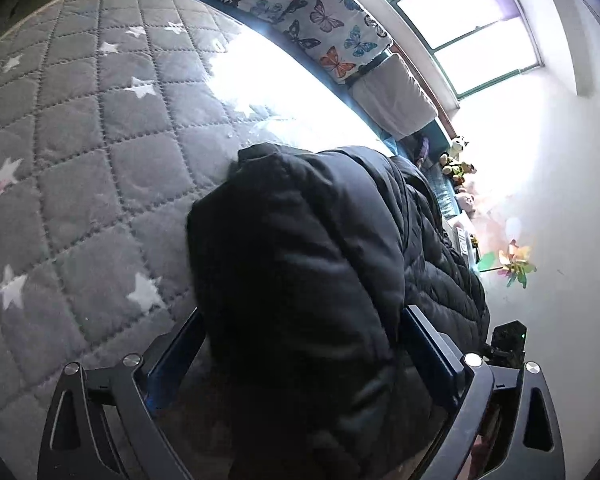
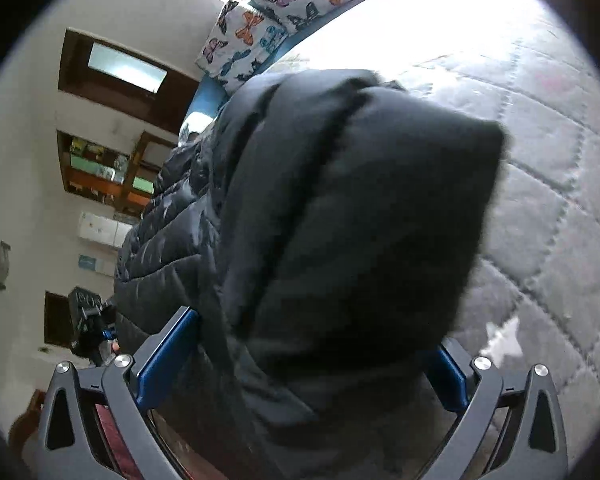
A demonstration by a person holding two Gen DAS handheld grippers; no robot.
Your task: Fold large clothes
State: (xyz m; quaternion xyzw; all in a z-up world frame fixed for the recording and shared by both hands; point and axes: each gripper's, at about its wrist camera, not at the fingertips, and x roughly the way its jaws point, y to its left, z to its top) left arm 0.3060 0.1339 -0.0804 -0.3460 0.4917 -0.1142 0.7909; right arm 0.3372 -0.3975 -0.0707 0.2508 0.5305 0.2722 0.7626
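Left gripper point(image 1: 304, 344) jaws spread wide, black puffer jacket point(image 1: 300, 260) bulging between, pads not visibly pressing. Right gripper point(image 2: 320, 344) likewise. Jacket bunched on grey star quilt point(image 1: 80, 140); fold looks partial, flattening left.

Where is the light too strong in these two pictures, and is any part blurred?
Left wrist view: the window and the far part of the quilt are washed out white. Right wrist view: the quilt's top is overexposed, and the black jacket has a smeared right edge.
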